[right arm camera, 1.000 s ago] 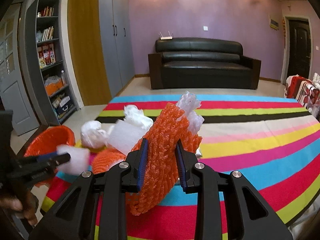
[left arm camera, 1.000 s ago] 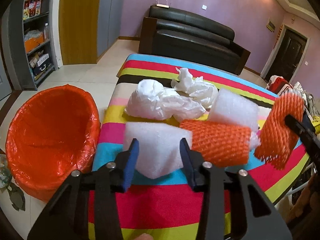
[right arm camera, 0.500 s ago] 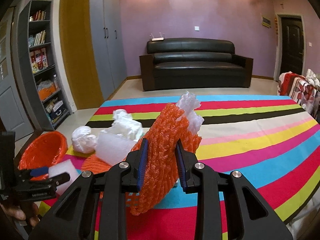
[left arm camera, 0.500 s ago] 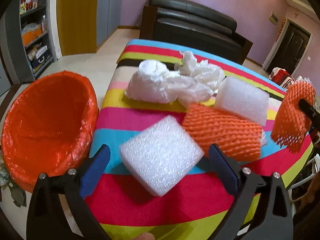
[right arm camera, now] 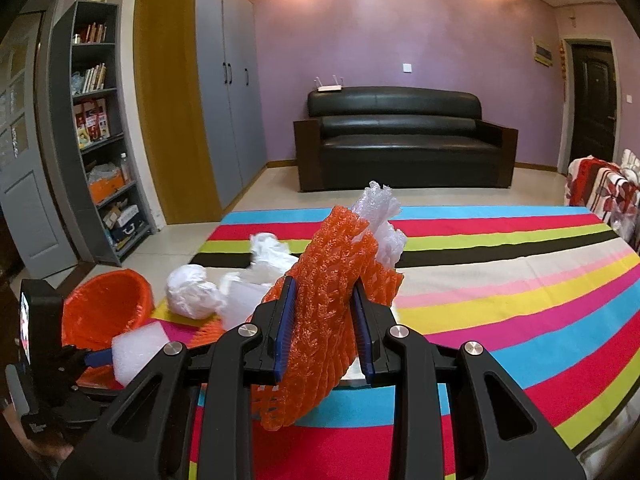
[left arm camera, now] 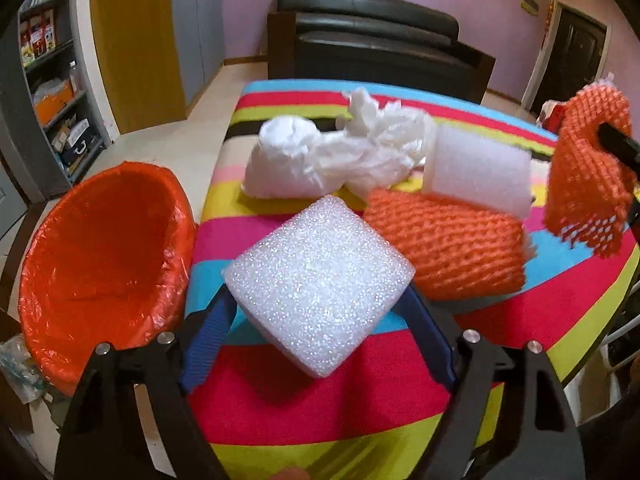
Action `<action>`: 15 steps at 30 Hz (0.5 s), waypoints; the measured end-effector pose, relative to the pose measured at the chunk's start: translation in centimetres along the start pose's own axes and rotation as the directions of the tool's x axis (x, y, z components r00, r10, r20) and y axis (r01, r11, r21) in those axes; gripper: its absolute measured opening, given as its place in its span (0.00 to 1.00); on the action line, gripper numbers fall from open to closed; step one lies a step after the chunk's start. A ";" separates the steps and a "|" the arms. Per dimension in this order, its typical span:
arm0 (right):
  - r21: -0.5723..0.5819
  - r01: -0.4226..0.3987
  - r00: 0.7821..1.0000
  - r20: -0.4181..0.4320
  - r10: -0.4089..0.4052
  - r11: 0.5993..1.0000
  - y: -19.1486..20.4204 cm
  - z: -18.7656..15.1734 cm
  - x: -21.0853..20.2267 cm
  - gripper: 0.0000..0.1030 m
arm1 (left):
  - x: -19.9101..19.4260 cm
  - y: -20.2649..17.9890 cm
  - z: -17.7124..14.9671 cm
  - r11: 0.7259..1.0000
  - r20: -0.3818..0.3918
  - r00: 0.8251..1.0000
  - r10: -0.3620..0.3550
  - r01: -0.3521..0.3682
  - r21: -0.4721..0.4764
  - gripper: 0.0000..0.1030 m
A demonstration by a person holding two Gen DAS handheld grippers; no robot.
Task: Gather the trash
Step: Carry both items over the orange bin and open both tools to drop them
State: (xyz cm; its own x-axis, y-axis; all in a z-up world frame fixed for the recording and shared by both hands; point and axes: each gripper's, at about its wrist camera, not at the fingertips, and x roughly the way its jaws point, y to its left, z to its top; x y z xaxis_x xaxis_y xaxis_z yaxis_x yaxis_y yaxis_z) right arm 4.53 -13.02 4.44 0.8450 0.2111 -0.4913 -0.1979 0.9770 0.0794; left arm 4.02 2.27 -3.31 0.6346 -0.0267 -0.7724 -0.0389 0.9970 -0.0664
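My left gripper (left arm camera: 316, 320) is shut on a white foam block (left arm camera: 318, 280), its two corners pinched between the blue pads, held above the striped table (left arm camera: 320, 400). My right gripper (right arm camera: 322, 324) is shut on an orange foam net (right arm camera: 324, 312) with white foam inside, held above the table; it shows at the right in the left wrist view (left arm camera: 588, 176). The orange-lined bin (left arm camera: 100, 264) stands on the floor left of the table. On the table lie another orange net (left arm camera: 448, 248), a white foam block (left arm camera: 476, 172) and crumpled white plastic bags (left arm camera: 332, 160).
A black sofa (right arm camera: 400, 136) stands beyond the table's far end. A grey shelf unit (right arm camera: 96, 140) and a wardrobe (right arm camera: 200, 100) line the left wall. A floral cloth (right arm camera: 600, 196) lies at the far right.
My left gripper opened wide around the white foam block, then closed on its corners and lifted it. The right gripper kept hold of the orange net.
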 end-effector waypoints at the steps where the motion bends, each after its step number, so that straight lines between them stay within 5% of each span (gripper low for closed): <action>1: -0.002 -0.006 1.000 0.002 0.006 1.000 0.3 0.2 0.0 0.27 | -0.5 0.1 0.1 1.000 0.013 1.000 0.003 -0.003 -0.005 0.79; 15: -0.076 -0.166 0.986 0.008 0.167 0.983 9.6 2.4 1.2 0.27 | -7.8 11.6 1.5 0.970 0.185 0.968 0.171 -0.131 -0.206 0.79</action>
State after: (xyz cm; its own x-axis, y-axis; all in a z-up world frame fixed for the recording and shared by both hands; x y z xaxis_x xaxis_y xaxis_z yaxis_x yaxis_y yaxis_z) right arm 4.81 -3.31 6.69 0.8043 0.3713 -0.4640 -0.3723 0.9234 0.0935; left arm -0.21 14.17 2.89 0.7504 0.1576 -0.6420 -0.2803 0.9554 -0.0931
